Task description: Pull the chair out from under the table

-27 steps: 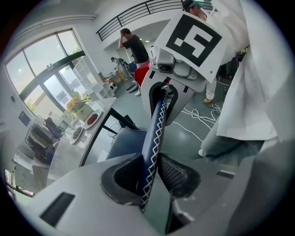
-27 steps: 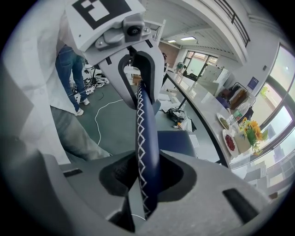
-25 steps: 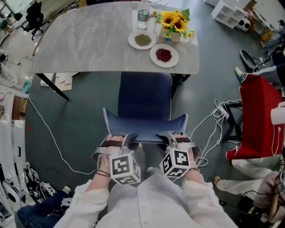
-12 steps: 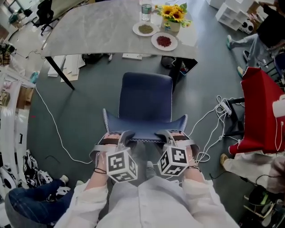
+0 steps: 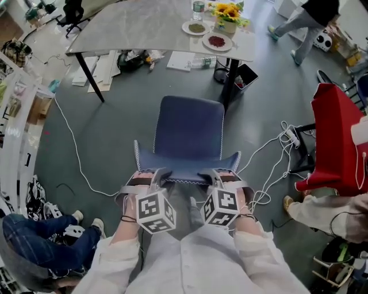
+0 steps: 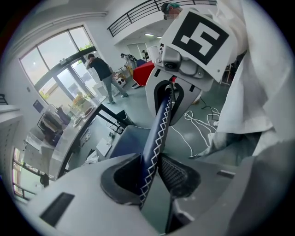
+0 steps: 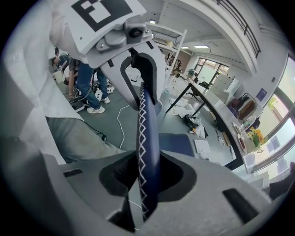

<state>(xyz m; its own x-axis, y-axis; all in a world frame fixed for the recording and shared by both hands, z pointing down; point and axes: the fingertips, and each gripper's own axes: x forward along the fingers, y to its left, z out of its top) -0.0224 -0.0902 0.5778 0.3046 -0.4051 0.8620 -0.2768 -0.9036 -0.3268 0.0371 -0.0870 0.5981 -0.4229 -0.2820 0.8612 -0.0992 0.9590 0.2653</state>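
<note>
A dark blue chair [image 5: 190, 129] with white zigzag stitching stands on the grey floor, well apart from the grey marble table [image 5: 155, 28] at the top of the head view. My left gripper [image 5: 156, 177] is shut on the top edge of the chair back [image 6: 154, 143] near its left end. My right gripper [image 5: 211, 177] is shut on the same edge of the chair back [image 7: 147, 152] near its right end. Both gripper views show the stitched edge clamped between the dark pads. The seat lies fully outside the table's edge.
On the table sit sunflowers [image 5: 229, 11], two plates [image 5: 217, 41] and a glass. Papers [image 5: 103, 66] and a black table leg [image 5: 230, 86] lie beyond the chair. White cables [image 5: 270, 166] and a red chair [image 5: 339, 143] are at the right. A seated person's legs [image 5: 52, 241] are lower left; another person [image 5: 305, 23] walks upper right.
The chair has come back with both grippers: a second ago its seat was under the table edge, now a wide strip of floor lies between them. A person has walked in at upper right.
</note>
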